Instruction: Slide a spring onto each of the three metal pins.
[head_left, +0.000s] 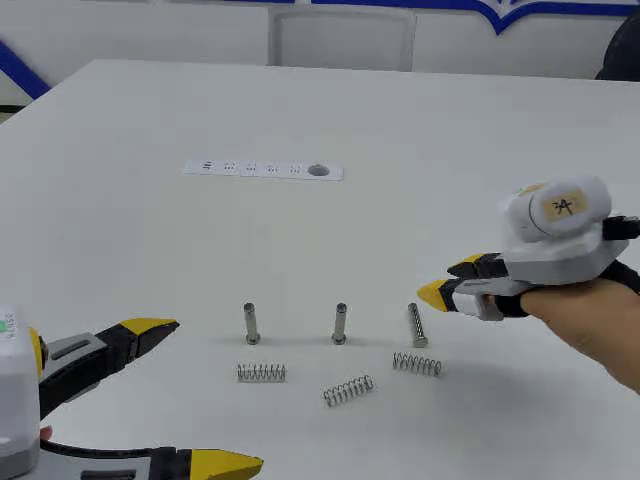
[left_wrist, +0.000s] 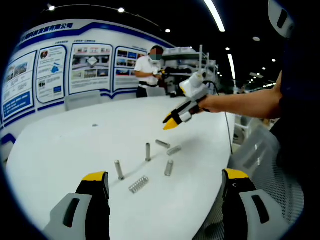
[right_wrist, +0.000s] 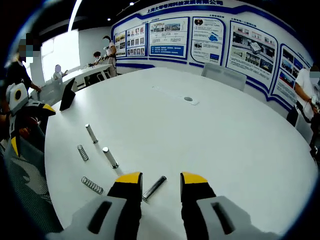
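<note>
Three metal pins stand in a row on the white table: left pin (head_left: 251, 323), middle pin (head_left: 340, 323), right pin (head_left: 416, 326), which leans slightly. Three springs lie just in front of them: one (head_left: 261, 372), another (head_left: 348, 390), a third (head_left: 416, 364). My right gripper (head_left: 448, 282) hovers just right of the right pin, open, nothing between its fingers; in its own view the right gripper (right_wrist: 161, 179) has that pin (right_wrist: 154, 187) showing in the gap. My left gripper (head_left: 200, 395) stands wide open at the near left, apart from the parts; the left gripper view (left_wrist: 165, 176) shows the pins beyond it.
A flat white socket strip (head_left: 262, 169) lies farther back on the table. A chair (head_left: 340, 38) stands at the far edge. A person (left_wrist: 149, 70) stands beyond the table. The table edge runs close behind the left gripper.
</note>
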